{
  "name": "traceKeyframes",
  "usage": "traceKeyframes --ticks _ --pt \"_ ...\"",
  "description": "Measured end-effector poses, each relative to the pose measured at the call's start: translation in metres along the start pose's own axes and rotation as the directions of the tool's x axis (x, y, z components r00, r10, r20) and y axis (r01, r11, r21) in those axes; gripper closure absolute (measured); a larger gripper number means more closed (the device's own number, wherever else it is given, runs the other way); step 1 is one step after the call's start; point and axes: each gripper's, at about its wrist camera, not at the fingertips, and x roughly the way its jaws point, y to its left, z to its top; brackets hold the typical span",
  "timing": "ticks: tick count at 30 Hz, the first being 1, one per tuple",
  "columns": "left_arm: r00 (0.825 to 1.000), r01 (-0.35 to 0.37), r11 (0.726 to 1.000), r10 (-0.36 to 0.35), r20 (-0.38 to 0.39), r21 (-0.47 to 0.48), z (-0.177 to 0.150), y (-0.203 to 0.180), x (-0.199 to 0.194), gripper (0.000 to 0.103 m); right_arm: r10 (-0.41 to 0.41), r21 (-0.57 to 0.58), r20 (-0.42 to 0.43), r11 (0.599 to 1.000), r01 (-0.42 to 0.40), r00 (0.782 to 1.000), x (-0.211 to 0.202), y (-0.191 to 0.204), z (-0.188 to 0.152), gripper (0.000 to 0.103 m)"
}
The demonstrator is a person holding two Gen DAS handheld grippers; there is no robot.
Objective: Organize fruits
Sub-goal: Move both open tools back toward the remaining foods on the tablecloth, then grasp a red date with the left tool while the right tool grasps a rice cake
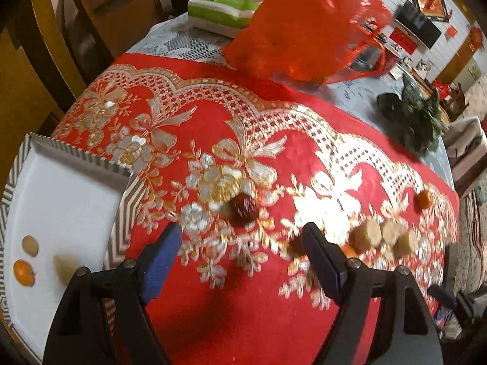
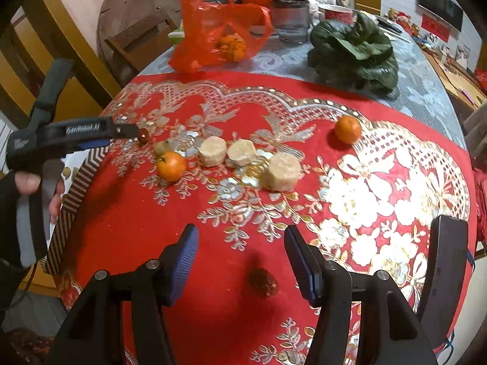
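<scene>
In the left wrist view my left gripper (image 1: 243, 240) is open just short of a dark red date (image 1: 243, 210) on the red cloth. A white tray (image 1: 61, 188) at left holds a small orange (image 1: 23, 272) and two pale fruits (image 1: 30, 245). Three pale cut chunks (image 1: 382, 237) and an orange (image 1: 425, 198) lie to the right. In the right wrist view my right gripper (image 2: 242, 251) is open with a red date (image 2: 263, 283) between its fingers on the cloth. Beyond lie an orange (image 2: 171, 166), the chunks (image 2: 242, 153), another orange (image 2: 348, 129), and the left gripper (image 2: 134, 132).
A red plastic bag (image 1: 304, 27) with fruit sits at the table's far side, beside a tissue box (image 1: 225, 10). Dark leafy greens (image 2: 354, 51) and a glass jar (image 2: 289, 19) stand at the back. Wooden chairs (image 1: 115, 12) stand beyond the table's edge. The tray's striped rim (image 2: 79, 182) is at left.
</scene>
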Motion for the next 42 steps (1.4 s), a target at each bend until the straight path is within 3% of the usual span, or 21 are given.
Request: traceKeyframes --ticks 2,6,14,22,28,34,40,42 --pt "1.000 -0.004 1.000 0.004 -0.002 -0.004 0.006 0.000 0.007 0.028 -0.002 0.013 -0.006 1.000 0.002 1.000 0.002 -0.005 -0.001 0.040" --pt "1.000 -0.011 1.000 0.012 -0.029 0.012 0.012 -0.001 0.020 0.061 0.012 0.003 -0.009 1.000 -0.012 1.000 0.003 -0.003 0.000 0.040" --pt "0.999 0.011 0.999 -0.009 -0.053 0.041 0.008 -0.002 0.032 0.083 0.036 -0.025 -0.004 0.999 -0.036 0.999 0.012 0.007 0.013 0.040" --pt "0.999 0.024 0.998 -0.022 -0.037 0.049 0.005 0.002 0.023 0.083 0.080 -0.068 0.022 0.995 -0.078 0.997 0.031 0.023 0.050 0.048" --pt "0.999 0.032 0.998 -0.031 -0.016 0.056 0.000 0.004 0.006 0.083 0.137 -0.031 -0.033 0.990 -0.138 0.990 0.061 0.034 0.072 0.055" --pt "0.999 0.033 0.997 -0.034 0.009 0.065 0.000 0.008 -0.009 0.083 0.125 0.033 -0.069 0.992 -0.123 0.990 0.085 0.031 0.077 0.055" --pt "0.999 0.036 0.998 -0.037 0.015 0.059 -0.004 0.014 -0.018 0.083 0.088 0.023 -0.071 0.996 -0.087 0.994 0.095 0.037 0.083 0.056" --pt "0.999 0.036 0.998 -0.037 0.017 0.056 -0.005 0.016 -0.020 0.083 0.057 -0.006 -0.068 0.998 -0.057 0.996 0.098 0.040 0.082 0.069"
